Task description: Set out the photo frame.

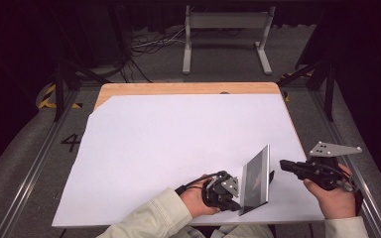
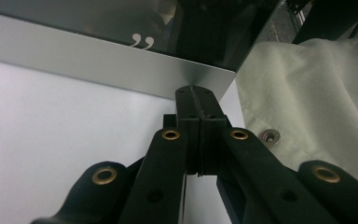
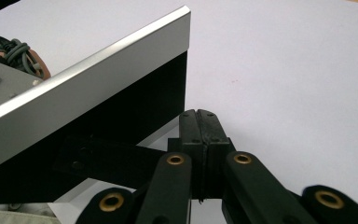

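Tongs, two, both pressed together empty: left tongs (image 1: 235,204), right tongs (image 1: 284,164), flanking one picture frame (image 1: 255,179).

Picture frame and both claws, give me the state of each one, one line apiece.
Picture frame: standing upright on the white sheet, prop leg out behind it.
Left claw: shut, nothing between its jaws, tips at the frame's lower silver edge.
Right claw: shut, holding nothing, close behind the frame by its prop leg.
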`<action>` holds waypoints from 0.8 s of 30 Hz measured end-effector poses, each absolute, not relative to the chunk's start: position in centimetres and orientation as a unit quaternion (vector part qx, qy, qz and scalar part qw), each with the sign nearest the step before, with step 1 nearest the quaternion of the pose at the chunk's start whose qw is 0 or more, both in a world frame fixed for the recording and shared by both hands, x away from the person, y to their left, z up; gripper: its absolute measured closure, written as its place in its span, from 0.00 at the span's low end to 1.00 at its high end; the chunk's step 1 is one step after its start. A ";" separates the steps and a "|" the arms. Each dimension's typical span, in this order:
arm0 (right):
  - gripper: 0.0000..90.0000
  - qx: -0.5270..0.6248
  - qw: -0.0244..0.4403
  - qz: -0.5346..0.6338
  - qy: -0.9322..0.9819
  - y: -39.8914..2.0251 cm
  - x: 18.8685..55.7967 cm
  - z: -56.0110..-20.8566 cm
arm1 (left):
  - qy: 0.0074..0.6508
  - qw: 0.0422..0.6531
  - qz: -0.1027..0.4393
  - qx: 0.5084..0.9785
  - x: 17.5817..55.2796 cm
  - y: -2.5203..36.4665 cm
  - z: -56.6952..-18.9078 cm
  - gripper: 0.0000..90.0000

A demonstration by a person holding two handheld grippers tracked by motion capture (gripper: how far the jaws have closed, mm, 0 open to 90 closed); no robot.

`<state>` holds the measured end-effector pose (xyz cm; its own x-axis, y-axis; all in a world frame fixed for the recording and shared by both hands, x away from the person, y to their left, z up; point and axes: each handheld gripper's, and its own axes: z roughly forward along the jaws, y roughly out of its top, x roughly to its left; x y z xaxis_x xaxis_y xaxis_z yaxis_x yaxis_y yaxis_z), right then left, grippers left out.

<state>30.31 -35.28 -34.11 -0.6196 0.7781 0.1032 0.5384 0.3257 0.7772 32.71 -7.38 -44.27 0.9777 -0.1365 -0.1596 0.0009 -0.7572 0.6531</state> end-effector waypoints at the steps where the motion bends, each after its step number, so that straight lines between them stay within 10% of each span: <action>1: 1.00 0.411 0.147 0.410 0.801 -35.3 30.3 -34.1 | -0.037 0.346 -0.101 0.932 32.6 -7.5 -44.3 1.00; 24: 1.00 0.422 0.148 0.416 0.792 -35.7 30.2 -33.9 | -0.052 0.357 -0.102 0.927 32.0 -10.2 -44.1 1.00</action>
